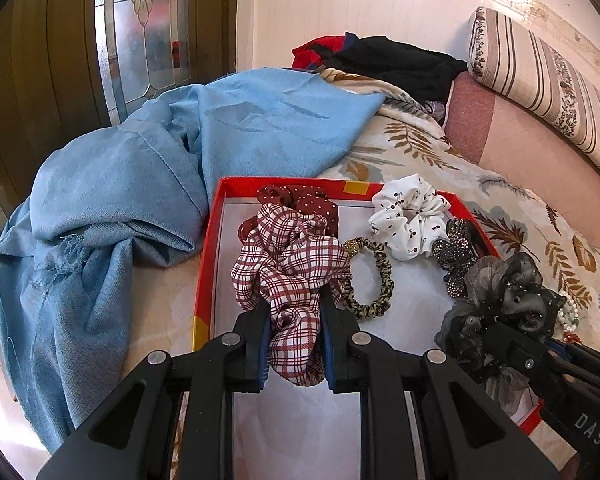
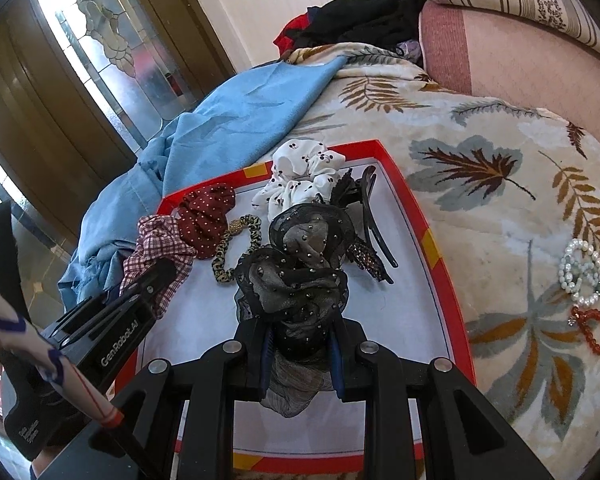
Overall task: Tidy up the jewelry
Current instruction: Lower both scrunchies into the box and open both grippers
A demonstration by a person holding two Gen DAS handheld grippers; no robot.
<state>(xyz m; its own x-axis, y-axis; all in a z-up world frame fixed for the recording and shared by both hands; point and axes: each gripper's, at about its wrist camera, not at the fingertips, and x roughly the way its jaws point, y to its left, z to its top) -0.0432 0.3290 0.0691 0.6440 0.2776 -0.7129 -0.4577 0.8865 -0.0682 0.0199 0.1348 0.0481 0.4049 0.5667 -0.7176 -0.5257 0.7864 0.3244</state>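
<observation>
Working over the red tray [image 1: 204,280] on the leaf-print bedspread [image 2: 500,184], I have the left gripper [image 1: 294,344] clenched on the plaid scrunchie [image 1: 288,264] and the right gripper [image 2: 300,354] clenched on the black organza scrunchie [image 2: 296,264]. Risks: organza frills snagging the rhinestone clip [image 2: 366,260] on release; the bead bracelets [image 2: 582,276] outside the tray being overlooked.

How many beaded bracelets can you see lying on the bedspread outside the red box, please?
3: two white pearl bracelets overlapping each other on the leaf-print bedspread right of the red box, and an orange bead bracelet just below them. Others may lie hidden.
</observation>
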